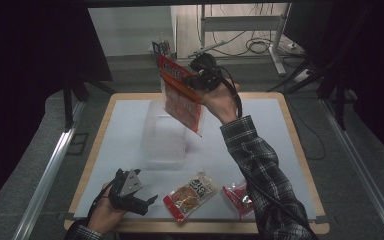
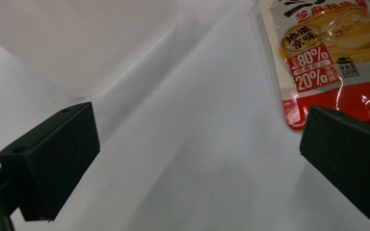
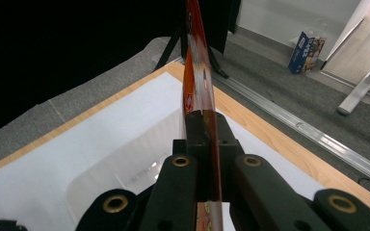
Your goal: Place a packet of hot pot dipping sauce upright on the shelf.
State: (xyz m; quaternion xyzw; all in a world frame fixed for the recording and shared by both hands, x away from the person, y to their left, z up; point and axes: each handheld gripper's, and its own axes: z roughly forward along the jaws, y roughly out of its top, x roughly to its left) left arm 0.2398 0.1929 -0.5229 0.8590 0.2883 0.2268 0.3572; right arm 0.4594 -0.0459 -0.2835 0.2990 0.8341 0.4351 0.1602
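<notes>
Red-orange glossy snack pouch (image 1: 181, 95) hangs pinched in right gripper (image 1: 196, 80) above clear bin (image 1: 165, 137); left gripper (image 1: 139, 201) fingers (image 2: 53, 163) spread, near desk (image 1: 265, 125) edge.

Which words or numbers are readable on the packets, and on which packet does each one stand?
"80%": flat red-and-white snack packet on the table, left gripper view.
"20%": same packet.
Chinese characters above: too unclear to quote.
Red packet held by the right gripper: print blurred.

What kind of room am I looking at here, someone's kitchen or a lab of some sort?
Most likely a lab or recording studio, not a kitchen. Black curtains flank the wood-edged table, metal rails run along the grey carpet, and loose cables lie under a desk frame behind.
</notes>
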